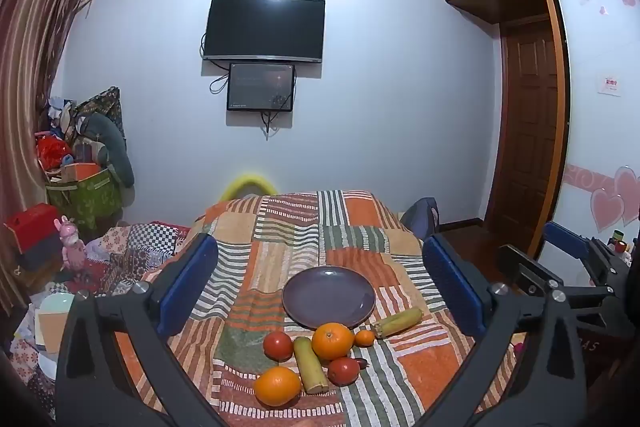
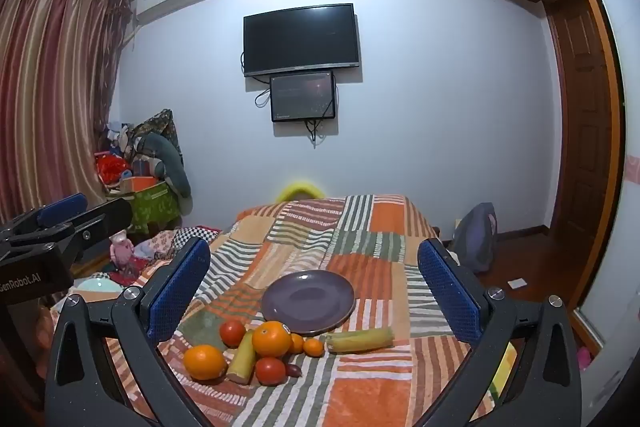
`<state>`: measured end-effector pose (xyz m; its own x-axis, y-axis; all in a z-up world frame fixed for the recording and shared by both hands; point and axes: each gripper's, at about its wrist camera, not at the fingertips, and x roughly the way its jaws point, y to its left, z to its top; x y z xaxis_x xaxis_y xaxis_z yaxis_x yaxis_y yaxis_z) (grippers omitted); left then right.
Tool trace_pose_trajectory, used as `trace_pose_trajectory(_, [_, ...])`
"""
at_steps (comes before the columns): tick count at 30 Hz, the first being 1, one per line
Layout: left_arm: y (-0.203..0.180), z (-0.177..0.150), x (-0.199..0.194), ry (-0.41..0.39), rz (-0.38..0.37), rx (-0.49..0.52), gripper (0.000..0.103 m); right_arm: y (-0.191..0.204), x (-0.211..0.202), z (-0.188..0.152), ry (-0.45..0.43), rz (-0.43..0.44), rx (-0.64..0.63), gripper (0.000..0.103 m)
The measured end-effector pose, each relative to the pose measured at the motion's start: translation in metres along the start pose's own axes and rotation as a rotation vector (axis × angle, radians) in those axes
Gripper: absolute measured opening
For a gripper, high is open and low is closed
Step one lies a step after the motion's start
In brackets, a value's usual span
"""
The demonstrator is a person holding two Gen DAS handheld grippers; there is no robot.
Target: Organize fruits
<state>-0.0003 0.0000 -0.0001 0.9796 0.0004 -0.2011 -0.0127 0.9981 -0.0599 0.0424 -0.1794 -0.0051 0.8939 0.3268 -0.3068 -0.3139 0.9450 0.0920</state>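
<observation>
The purple plate [image 1: 329,297] sits on a patchwork blanket [image 1: 360,227] that covers a raised surface, and everything below is placed against that plate. Beyond the plate the blanket runs on, bare, to its far edge near the white wall [image 1: 380,107]; to the plate's right the blanket drops off toward a wooden floor [image 2: 532,267] and a brown door [image 1: 532,131]. To its left the blanket falls away to a heap of patterned cloths [image 1: 132,247].

The plate holds nothing (its surface shows only a faint glare). All the fruit lies on the blanket at the plate's near side. A large orange [image 1: 333,340] touches or just overlaps the plate's near rim, with a small tangerine [image 1: 365,337] just to its right. A yellow-green cane piece [image 1: 400,321] lies further right, close to the rim and angled away. Left of the large orange is a tomato [image 1: 278,345]; a second cane piece [image 1: 311,365] lies between them, pointing toward the camera. Nearer still are a second tomato [image 1: 343,371], a small dark fruit [image 1: 362,362] beside it, and a second orange [image 1: 277,385], the farthest from the plate.

The left gripper [image 1: 320,291] hangs above the near side of the plate, jaws spread wide, nothing between them. The right gripper [image 2: 314,291] does likewise, also wide apart and holding nothing. Each gripper shows at the edge of the other's view, so they are side by side.
</observation>
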Motion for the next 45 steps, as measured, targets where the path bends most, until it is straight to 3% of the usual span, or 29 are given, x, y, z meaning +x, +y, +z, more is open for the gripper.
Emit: trace_pose_trajectory(45, [0.0014, -0.0024, 0.0043, 0.009, -0.001, 0.009, 0.103, 0.0008, -0.0045, 0.0052, -0.013, -0.001, 0.003, 0.103])
